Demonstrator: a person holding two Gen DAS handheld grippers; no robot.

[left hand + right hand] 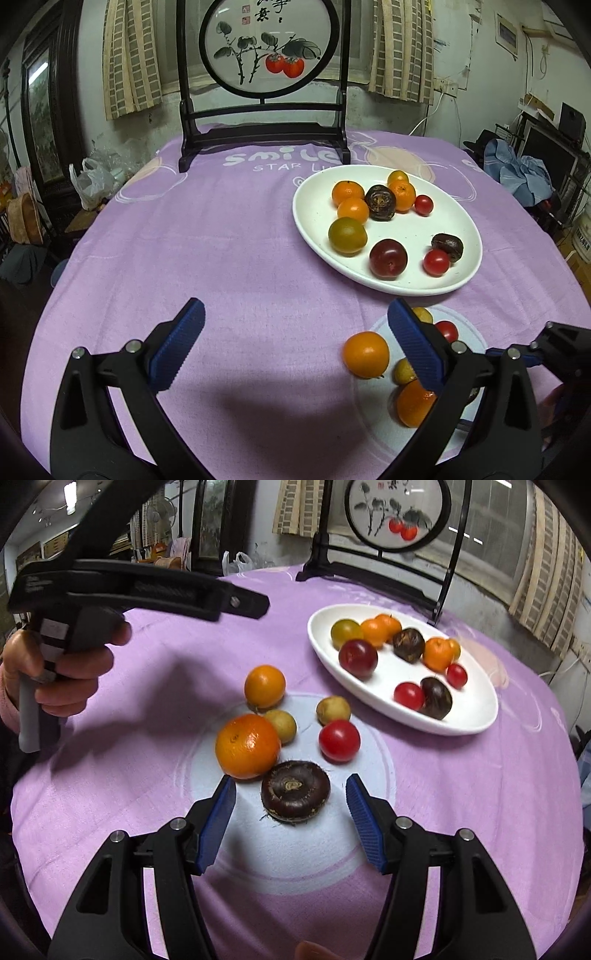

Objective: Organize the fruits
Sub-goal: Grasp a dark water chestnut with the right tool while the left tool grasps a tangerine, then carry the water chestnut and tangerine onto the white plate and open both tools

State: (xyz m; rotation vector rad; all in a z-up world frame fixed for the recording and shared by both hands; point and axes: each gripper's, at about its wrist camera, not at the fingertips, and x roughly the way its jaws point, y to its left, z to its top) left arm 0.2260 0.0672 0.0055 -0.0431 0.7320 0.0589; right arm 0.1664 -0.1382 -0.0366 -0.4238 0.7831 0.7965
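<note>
Fruits [288, 734] sit loose on the purple surface [480, 794] near the white plate [476, 723], and the wide-open, empty right claw [291, 821] must close around the dark water chestnut [295, 795].

Right gripper [291, 821] fingers [218, 823] spread, flanking dark water chestnut [295, 795].

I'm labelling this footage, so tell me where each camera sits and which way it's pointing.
Left wrist: rides on the left tool, facing across the purple tablecloth toward the white plate and painted screen; its open blue fingers show, and the right tool's tip at the right edge.
Right wrist: rides on the right tool, looking down at the dark water chestnut between its open fingers; the left hand gripping its tool shows.
Shared: plate, screen, loose orange.
</note>
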